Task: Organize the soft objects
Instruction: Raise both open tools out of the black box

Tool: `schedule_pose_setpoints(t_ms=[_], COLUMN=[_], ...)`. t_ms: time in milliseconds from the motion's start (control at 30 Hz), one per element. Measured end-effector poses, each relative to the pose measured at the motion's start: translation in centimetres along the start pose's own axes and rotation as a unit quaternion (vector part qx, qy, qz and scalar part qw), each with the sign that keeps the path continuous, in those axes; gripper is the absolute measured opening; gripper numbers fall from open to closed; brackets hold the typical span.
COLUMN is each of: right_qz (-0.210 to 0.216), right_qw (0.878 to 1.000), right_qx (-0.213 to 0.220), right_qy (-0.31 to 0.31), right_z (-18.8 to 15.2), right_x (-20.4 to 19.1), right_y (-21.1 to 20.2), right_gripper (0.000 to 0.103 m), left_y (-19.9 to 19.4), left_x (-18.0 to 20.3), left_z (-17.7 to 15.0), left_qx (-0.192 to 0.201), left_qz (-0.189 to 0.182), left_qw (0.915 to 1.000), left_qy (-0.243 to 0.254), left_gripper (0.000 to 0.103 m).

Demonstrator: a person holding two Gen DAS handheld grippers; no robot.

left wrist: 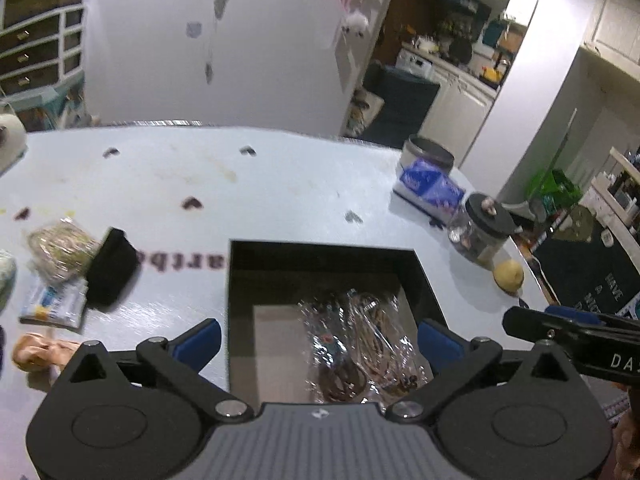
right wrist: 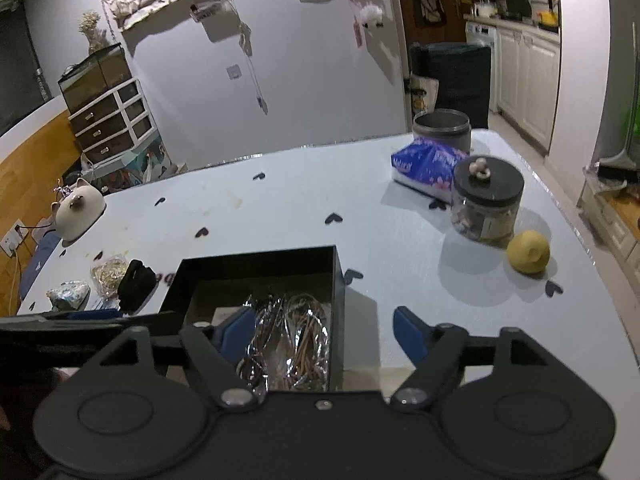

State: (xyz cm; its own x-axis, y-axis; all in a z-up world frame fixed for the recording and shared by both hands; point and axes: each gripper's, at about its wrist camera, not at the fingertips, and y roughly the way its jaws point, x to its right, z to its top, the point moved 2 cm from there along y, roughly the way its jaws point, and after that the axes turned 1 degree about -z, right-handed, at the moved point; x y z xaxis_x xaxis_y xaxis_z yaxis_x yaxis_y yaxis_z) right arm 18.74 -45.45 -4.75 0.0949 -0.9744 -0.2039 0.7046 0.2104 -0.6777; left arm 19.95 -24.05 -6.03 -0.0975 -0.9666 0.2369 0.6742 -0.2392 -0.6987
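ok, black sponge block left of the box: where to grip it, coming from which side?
Take the black block across its two broad faces, near the upper end, coming from above. It stands tilted, leaning toward the crinkly bag, so its top is free. The left gripper is open and empty and looks the nearer one.

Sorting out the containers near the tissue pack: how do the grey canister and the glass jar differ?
The grey canister is opaque and has no lid on; the glass jar is clear, showing small items inside, and wears a black lid with a knob. The canister stands behind the tissue pack; the jar stands in front, beside a yellow ball. Both are upright cylinders.
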Motion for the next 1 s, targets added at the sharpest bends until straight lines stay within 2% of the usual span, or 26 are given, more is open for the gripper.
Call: schedule_pose_setpoints(t_ms=[267, 333, 400, 633, 1000], right_qz=[-0.012, -0.014, -0.016, -0.024, -0.021], right_qw=[0.999, 0.998, 0.997, 0.993, 0.992], right_qx=[0.046, 0.056, 0.068, 0.11, 0.12], right_qy=[-0.017, -0.023, -0.031, -0.038, -0.035], right_z=[-0.4, -0.6, -0.7, -1.1, -1.2], right_x=[-0.8, -1.1, -1.5, -2.8, -6.8], right_y=[-1.8, -2.2, -2.5, -3.3, -3.0], right_gripper=[0.089, 0.098, 0.102, 0.103, 0.103], left_y=[-3.3, -4.0, -4.6, -6.6, -8.9], left_x=[-1.7, -2.0, -2.5, -4.6, -9.2], left_z=[-0.5, -0.7, -0.7, -0.9, -0.6], left_qx=[0.048, 0.06, 0.068, 0.099, 0.114], left_qz=[0.016, 0.019, 0.023, 0.034, 0.048], left_qw=[0.9987, 0.998, 0.9974, 0.9945, 0.9922], left_qy=[-0.006, -0.005, -0.002, -0.003, -0.007], left_gripper=[0.103, 0.103, 0.103, 0.103, 0.103])
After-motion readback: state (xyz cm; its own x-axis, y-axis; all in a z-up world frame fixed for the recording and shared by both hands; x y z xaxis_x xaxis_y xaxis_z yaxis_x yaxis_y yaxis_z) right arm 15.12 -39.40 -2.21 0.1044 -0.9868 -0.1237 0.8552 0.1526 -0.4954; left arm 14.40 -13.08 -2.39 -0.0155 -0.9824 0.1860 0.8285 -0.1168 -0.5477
